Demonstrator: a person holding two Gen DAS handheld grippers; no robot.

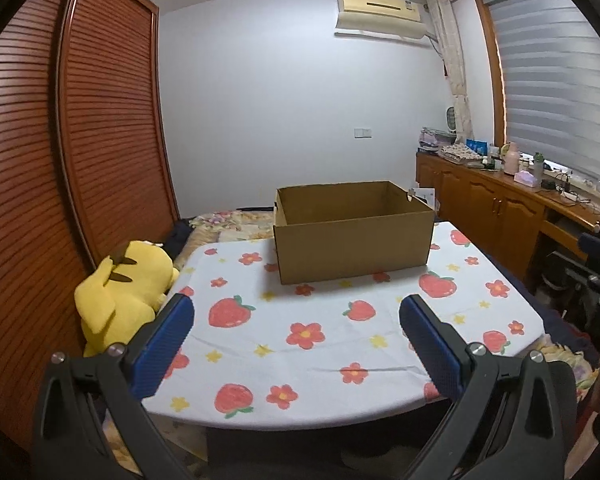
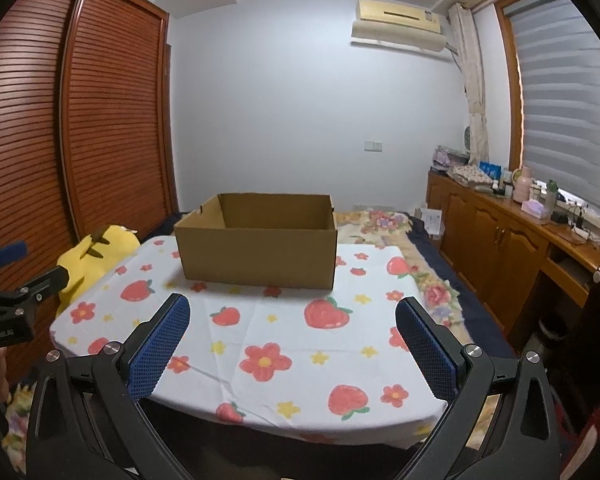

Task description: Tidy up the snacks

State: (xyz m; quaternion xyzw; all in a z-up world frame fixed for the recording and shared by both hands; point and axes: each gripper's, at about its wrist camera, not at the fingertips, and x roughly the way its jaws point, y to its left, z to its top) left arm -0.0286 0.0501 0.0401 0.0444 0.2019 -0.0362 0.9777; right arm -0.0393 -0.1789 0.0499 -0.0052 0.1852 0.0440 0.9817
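**Two grippers held open before an empty cardboard box**

Both of your grippers hang above the near edge of a small table, jaws spread wide and nothing between the blue pads. From the left wrist view, your left gripper [image 1: 296, 312] frames the table [image 1: 380, 396], whose white cloth is printed with red strawberries, red flowers and small yellow stars. A cardboard box [image 1: 352, 246] stands open-topped on the far half of the cloth, well apart from the fingertips; the part of its inside that shows holds nothing, though its floor is hidden behind the near wall. No snacks show in either view.

From the right wrist view, your right gripper [image 2: 292, 312] is likewise released over the same cloth, the box sitting ahead and a little to the left. A yellow plush toy [image 2: 88, 256] lies just beside the table's left edge, against a slatted wooden wardrobe [image 2: 112, 120]. A flowered bedspread [image 2: 384, 224] stretches beyond the table. Along the right wall runs a wooden cabinet [image 2: 492, 236] topped with bottles and small clutter, under a blinded window. An air conditioner [image 2: 400, 24] hangs high on the far wall.
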